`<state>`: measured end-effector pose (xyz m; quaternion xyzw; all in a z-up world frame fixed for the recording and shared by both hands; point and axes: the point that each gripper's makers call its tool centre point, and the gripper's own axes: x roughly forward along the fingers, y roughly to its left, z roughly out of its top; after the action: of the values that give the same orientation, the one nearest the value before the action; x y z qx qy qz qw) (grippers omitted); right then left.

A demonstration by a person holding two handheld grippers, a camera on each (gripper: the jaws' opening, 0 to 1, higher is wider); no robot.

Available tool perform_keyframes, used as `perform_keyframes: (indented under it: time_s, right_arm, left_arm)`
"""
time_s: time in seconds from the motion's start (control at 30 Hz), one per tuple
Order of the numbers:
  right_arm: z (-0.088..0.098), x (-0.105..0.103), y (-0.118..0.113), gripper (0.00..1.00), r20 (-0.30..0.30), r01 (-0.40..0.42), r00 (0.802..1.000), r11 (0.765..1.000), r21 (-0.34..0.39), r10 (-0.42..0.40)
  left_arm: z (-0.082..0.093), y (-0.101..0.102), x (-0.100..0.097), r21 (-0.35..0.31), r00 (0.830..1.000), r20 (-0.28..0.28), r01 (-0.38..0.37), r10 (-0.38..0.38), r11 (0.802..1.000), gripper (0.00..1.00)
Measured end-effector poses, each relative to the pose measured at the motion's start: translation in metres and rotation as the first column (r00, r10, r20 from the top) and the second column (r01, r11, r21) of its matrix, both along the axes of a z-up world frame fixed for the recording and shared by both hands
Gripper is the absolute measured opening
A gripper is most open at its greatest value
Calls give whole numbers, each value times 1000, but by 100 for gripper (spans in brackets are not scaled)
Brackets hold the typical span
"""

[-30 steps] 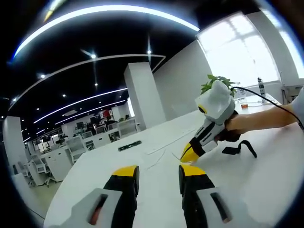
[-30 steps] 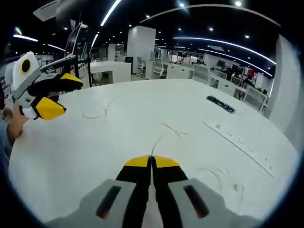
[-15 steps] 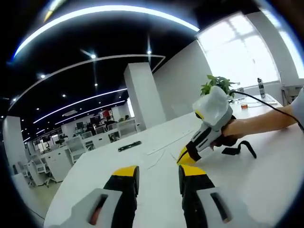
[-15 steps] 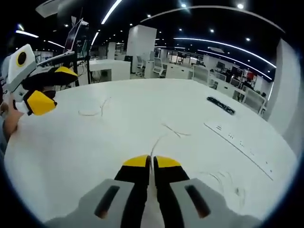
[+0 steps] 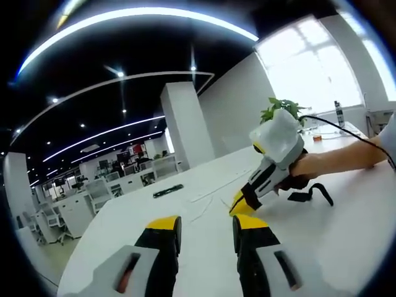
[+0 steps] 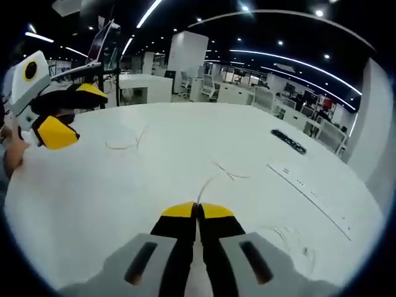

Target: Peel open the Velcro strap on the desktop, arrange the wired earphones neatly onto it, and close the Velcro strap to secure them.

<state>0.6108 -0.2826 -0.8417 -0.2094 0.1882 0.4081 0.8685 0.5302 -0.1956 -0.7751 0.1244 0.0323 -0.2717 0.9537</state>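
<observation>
- My right claw (image 6: 198, 211) is nearest in the right gripper view. Its yellow tips are clenched together and low over the white bench (image 6: 105, 204).
- Half a second ago a thin gap showed between those tips. Now it is gone.
- The thin white wire of the wired earphones (image 6: 207, 182) runs straight out from the tips. I judge that I have just nipped it, though the contact itself is too fine to see.
- My left claw (image 5: 204, 228) is released, with its jaws well apart and nothing between them. It hangs above the bench just as it did a second ago, so it has no part in this step yet.
- A little further out, the wire forks and trails across the bench. Another loose curl of white wire (image 6: 124, 145) lies off towards my left claw.
- In the left gripper view, my right hand (image 5: 306, 168) holds the right claw tilted nose-down onto the wire. It has dipped lower over the last second.
- The black Velcro strap (image 5: 309, 193) lies on the bench just beyond that hand, with one end arched up. I cannot tell whether it is already peeled open.
- Strap and wire are near each other but apart, so the arranging is not yet done. With a hold on the wire, my likely next move is to gather it towards the strap.
- Further off, a dark flat strip (image 5: 169, 190) lies on the bench, and a green plant (image 5: 281, 110) stands by the window.
</observation>
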Motion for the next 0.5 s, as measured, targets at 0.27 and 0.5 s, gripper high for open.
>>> perform_keyframes:
  time_s: [0.27,0.5]
  right_arm:
    - [14,-29,-7,4,50,-38,998,997,-64,42]
    - [33,-59,-13,4,69,-77,994,995,-58,81]
  left_arm:
    - [-4,-5,-1,10,1000,-2,9,-9,1000,36]
    - [-5,-17,-7,17,999,12,45,-45,999,35]
